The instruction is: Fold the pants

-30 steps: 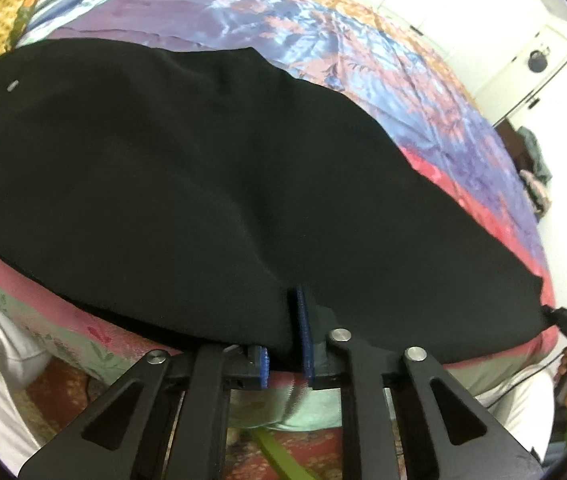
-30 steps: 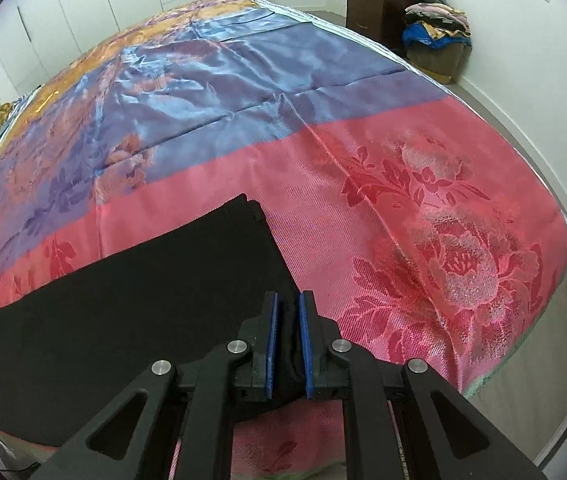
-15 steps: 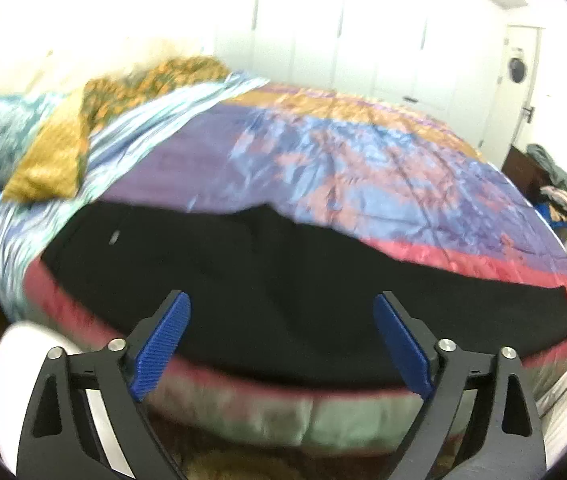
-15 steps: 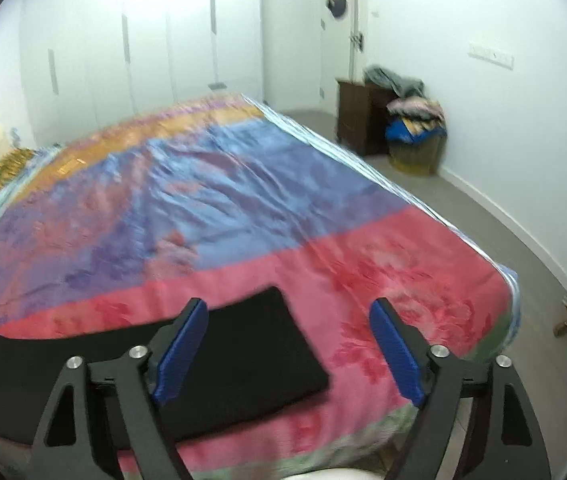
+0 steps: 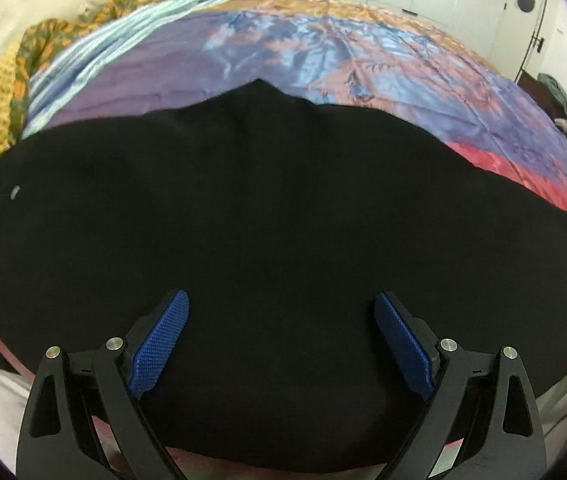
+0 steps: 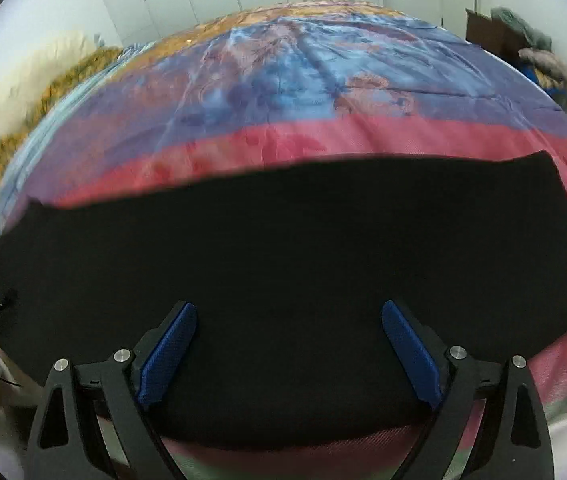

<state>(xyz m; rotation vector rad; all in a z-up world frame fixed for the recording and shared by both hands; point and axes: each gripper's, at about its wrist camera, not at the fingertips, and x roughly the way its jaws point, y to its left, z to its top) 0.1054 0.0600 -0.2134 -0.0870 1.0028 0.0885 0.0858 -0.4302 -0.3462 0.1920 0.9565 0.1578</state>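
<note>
Your left hand-held gripper [image 5: 281, 344] stands spread wide; your right hand-held gripper [image 6: 288, 354] is opening, gripping nothing. The black pants [image 5: 275, 216] lie flat across the lower frame on the bed [image 5: 323, 48].

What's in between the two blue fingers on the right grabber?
Only the black pants, lying flat on the bedspread. In the right wrist view, the right gripper is opening wide, pinching nothing.
</note>
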